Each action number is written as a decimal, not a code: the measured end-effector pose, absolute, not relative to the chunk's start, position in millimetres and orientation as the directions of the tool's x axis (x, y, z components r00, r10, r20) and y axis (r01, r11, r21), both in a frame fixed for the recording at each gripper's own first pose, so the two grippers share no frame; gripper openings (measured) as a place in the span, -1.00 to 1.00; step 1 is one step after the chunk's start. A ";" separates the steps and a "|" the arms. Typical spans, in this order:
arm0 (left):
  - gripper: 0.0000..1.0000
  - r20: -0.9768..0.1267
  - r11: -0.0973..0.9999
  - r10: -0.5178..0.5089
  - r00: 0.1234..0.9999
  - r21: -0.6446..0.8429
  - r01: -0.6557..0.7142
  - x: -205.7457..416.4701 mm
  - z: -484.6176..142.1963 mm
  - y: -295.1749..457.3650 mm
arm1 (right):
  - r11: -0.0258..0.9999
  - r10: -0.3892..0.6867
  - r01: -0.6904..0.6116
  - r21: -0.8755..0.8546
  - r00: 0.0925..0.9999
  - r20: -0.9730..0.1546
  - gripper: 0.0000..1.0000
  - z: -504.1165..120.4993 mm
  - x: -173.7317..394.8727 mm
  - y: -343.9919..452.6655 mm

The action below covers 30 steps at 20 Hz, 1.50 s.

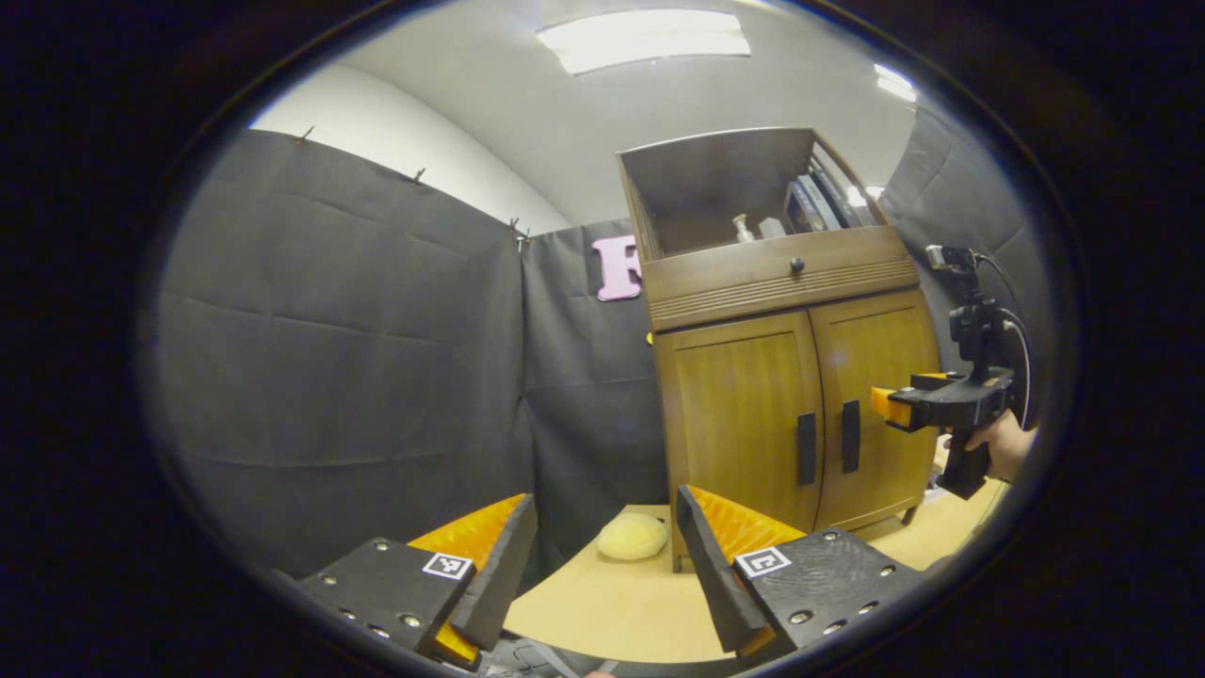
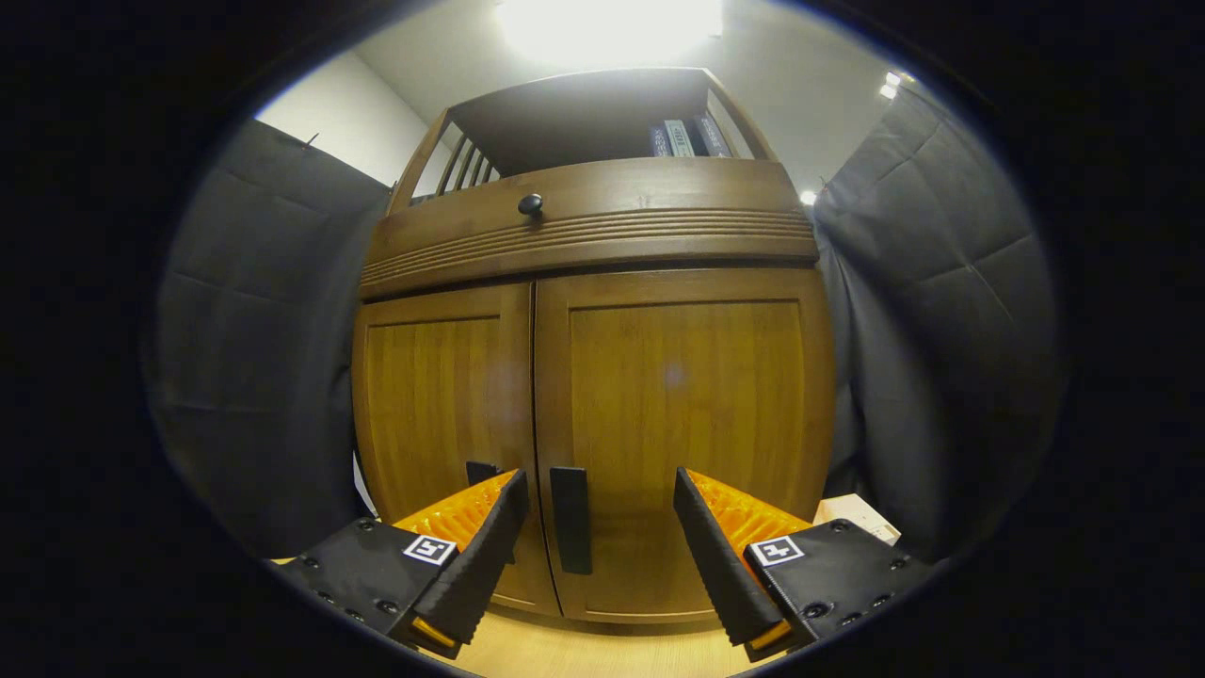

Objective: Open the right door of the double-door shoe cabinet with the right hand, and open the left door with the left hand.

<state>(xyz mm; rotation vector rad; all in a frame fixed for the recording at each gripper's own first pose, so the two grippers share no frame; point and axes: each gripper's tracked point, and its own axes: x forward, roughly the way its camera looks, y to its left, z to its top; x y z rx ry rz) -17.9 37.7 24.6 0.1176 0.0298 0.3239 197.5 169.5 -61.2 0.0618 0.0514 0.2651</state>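
Observation:
A wooden shoe cabinet stands on the table with both doors closed. In the left gripper view its left door and right door each carry a dark vertical handle near the centre seam. My left gripper hangs open, well short of the cabinet and to its left. My right gripper appears farther off in that view, held by a hand in front of the right door. In the right gripper view the right gripper is open close to the doors, the right door's handle between its fingers.
The cabinet has a drawer with a round knob and an open top shelf holding books and a small bottle. A pale round soft object lies on the tabletop by the cabinet's left foot. Black cloth walls surround the booth.

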 end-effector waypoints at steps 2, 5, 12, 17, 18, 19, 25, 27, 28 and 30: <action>0.71 -0.015 0.933 0.342 0.940 0.123 -0.338 -22.6 27.2 39.9 | 0.961 0.271 -0.267 0.079 0.961 -0.050 0.94 -69.4 206.8 178.7; 0.75 -0.015 0.923 0.367 0.930 0.129 -0.362 -27.1 31.2 42.3 | 0.960 0.276 -0.270 0.079 0.958 -0.079 0.93 -83.2 221.7 190.3; 0.75 -0.008 0.903 0.412 0.911 0.142 -0.406 -30.4 29.7 45.9 | 0.964 0.261 -0.250 0.091 0.956 -0.137 0.84 -116.1 252.6 203.2; 0.71 -0.001 0.886 0.443 0.897 0.153 -0.438 -35.7 32.3 47.3 | 0.957 0.273 -0.243 0.158 0.940 -0.207 0.41 -138.7 266.4 210.3; 0.71 0.001 0.884 0.448 0.894 0.153 -0.442 -35.6 32.9 47.6 | 0.959 0.265 -0.234 0.162 0.942 -0.207 0.41 -138.4 265.4 209.8; 0.71 0.003 0.881 0.453 0.891 0.153 -0.448 -36.3 32.1 48.5 | 0.955 0.273 -0.242 0.169 0.941 -0.200 0.14 -138.2 270.1 213.3; 0.75 0.005 0.878 0.460 0.888 0.146 -0.456 -37.6 33.9 48.3 | 0.963 0.265 -0.248 0.105 0.943 -0.201 -0.37 -137.7 275.3 213.7; 0.75 0.001 0.883 0.454 0.891 0.137 -0.450 -37.5 32.0 48.7 | 0.961 0.275 -0.261 0.093 0.940 -0.201 -0.57 -138.1 270.3 215.0; 0.75 0.003 0.885 0.450 0.893 0.133 -0.446 -36.7 31.4 49.4 | 0.959 0.282 -0.266 0.101 0.938 -0.202 -0.55 -137.8 267.1 214.3; 0.75 0.005 0.893 0.436 0.900 0.125 -0.433 -35.4 31.7 46.9 | 0.956 0.292 -0.277 0.100 0.935 -0.201 -0.50 -136.6 260.1 212.2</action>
